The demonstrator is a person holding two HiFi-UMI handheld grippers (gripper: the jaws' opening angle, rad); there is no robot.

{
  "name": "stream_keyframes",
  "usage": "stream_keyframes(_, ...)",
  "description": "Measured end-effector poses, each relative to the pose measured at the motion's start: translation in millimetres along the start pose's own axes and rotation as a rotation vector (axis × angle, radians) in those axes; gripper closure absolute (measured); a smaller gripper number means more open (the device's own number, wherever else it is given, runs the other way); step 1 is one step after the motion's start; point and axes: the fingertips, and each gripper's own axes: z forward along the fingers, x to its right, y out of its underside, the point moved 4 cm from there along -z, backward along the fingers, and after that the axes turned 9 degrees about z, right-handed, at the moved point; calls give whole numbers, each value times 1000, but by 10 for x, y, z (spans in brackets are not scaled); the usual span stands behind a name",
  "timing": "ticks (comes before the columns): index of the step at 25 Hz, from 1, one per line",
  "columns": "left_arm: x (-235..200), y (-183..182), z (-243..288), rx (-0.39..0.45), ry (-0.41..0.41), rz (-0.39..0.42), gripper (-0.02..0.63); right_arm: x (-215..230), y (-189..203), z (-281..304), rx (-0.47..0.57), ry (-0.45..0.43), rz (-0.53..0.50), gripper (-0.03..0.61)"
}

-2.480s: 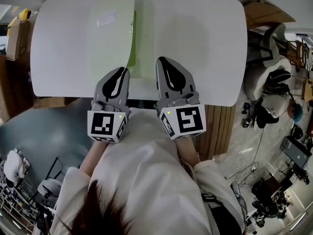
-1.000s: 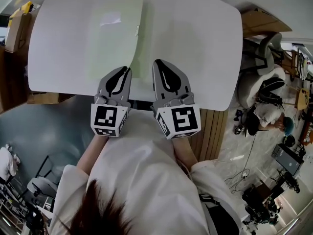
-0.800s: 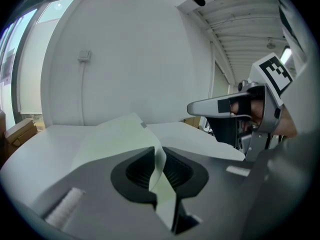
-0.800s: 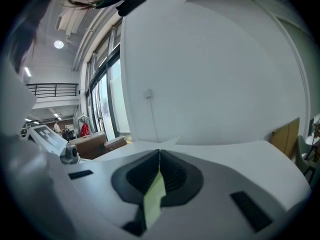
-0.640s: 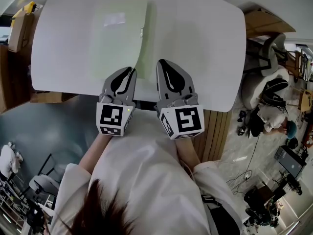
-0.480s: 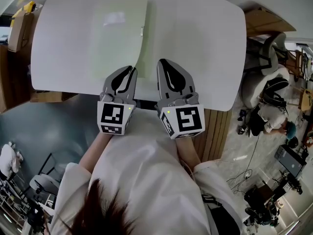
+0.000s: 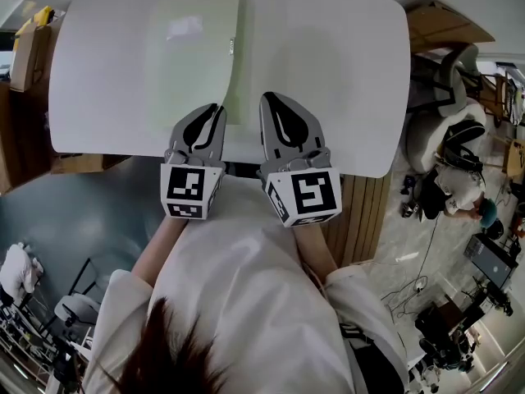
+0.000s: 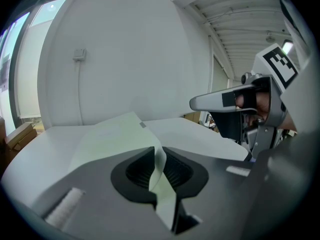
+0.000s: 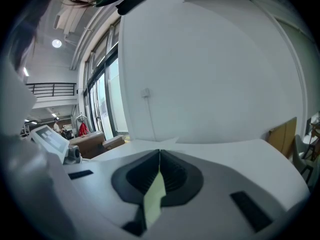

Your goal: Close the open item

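A pale green folder (image 7: 193, 56) lies on the white table (image 7: 344, 80), its cover edge (image 7: 233, 52) running towards me. In the head view my left gripper (image 7: 215, 110) sits at the folder's near edge, by the table's front. In the left gripper view it (image 8: 155, 151) is shut on a thin pale green sheet (image 8: 161, 184) of the folder, which bends up between the pads. My right gripper (image 7: 271, 99) is just to the right, and in its own view it (image 9: 159, 155) is shut on a pale green sheet (image 9: 155, 196) too.
Cardboard boxes (image 7: 29, 43) stand off the table's left end. Office chairs (image 7: 455, 72) and a wooden panel (image 7: 361, 220) are at the right, with a person (image 7: 459, 195) low on the floor there. In the left gripper view the right gripper (image 8: 235, 101) sits close alongside.
Earlier the lifted cover showed a bright green strip along its edge; now only a thin line shows there. Both grippers have stayed at the table's front edge.
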Motion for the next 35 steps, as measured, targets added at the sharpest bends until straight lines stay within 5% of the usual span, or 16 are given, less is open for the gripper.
stream_keyframes(35, -5, -72, 155, -12, 42, 29, 574, 72, -47, 75, 1, 3, -16, 568)
